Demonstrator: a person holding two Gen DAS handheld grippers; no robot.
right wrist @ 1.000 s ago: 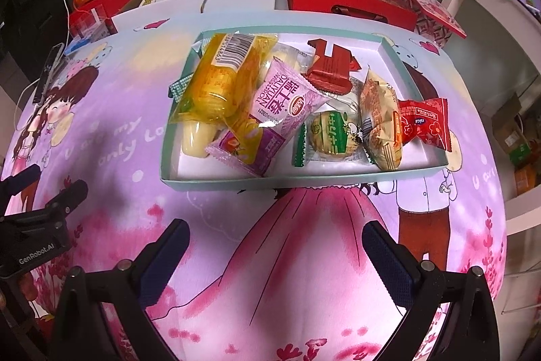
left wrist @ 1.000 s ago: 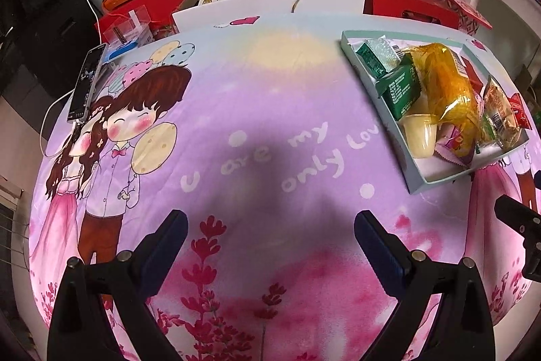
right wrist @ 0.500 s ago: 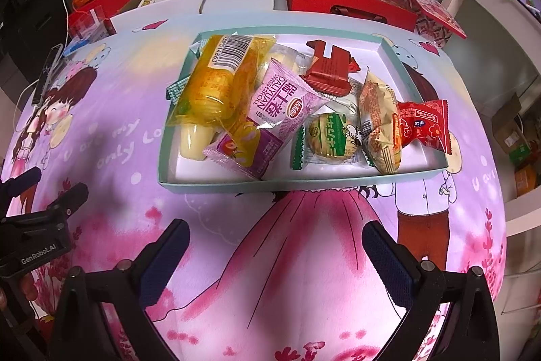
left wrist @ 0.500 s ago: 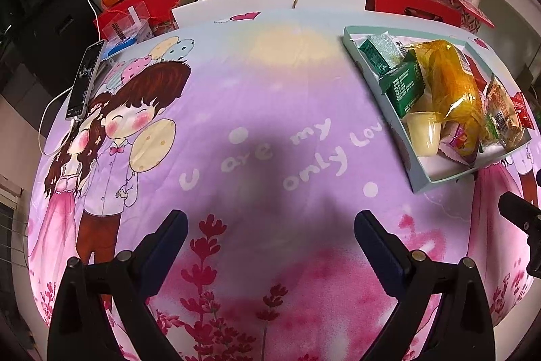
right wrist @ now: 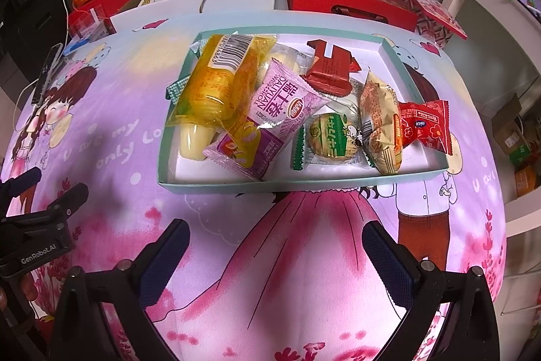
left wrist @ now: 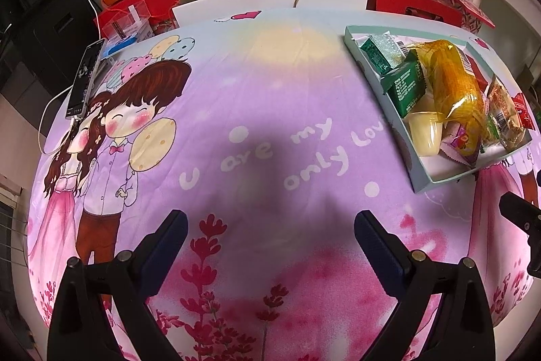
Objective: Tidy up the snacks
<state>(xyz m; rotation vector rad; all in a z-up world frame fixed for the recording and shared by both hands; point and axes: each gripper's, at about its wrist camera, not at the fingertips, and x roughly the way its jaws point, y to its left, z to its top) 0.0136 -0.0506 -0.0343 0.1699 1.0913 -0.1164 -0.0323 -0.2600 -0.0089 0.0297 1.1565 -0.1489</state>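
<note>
Surface: a bench under a purple and pink cartoon-print cloth (left wrist: 270, 97) with a drawn couple and the words "U are my only love" across the middle of the left wrist view.
Snack box: a shallow pale teal cardboard tray with a white inside (right wrist: 270, 186) lies flat on the cloth, centre of the right wrist view and far right of the left wrist view.
Contents: a long yellow transparent packet with a barcode (right wrist: 219, 80) leans across the tray's left part; a pink and purple Daliyuan Swiss-roll pouch (right wrist: 270, 120) overlaps it; a pale yellow jelly cup (right wrist: 194, 141) pokes out under both. Right of them sit a round green-and-white wrapped biscuit (right wrist: 333, 134), a beige crinkled packet (right wrist: 380, 120), a small red "nice" sachet (right wrist: 424, 124) at the right wall, and a dark red wrapper (right wrist: 328, 70) toward the back. Green foil sachets (left wrist: 402, 83) show in the left wrist view.
Left gripper (left wrist: 270, 242): fingers spread wide and empty, over bare cloth at the lower centre, well apart from the tray.
Right gripper (right wrist: 275, 254): fingers released, holding nothing, just short of the tray's near wall.
Done: every snack I can see is already inside the tray; none lies loose on the cloth.
Left: the heap is jumbled and overlapping, so I judge sorting or laying the packets out is what remains, if anything.
Background: red gift boxes (right wrist: 348, 2) and clutter along the top edge, untouched.
</note>
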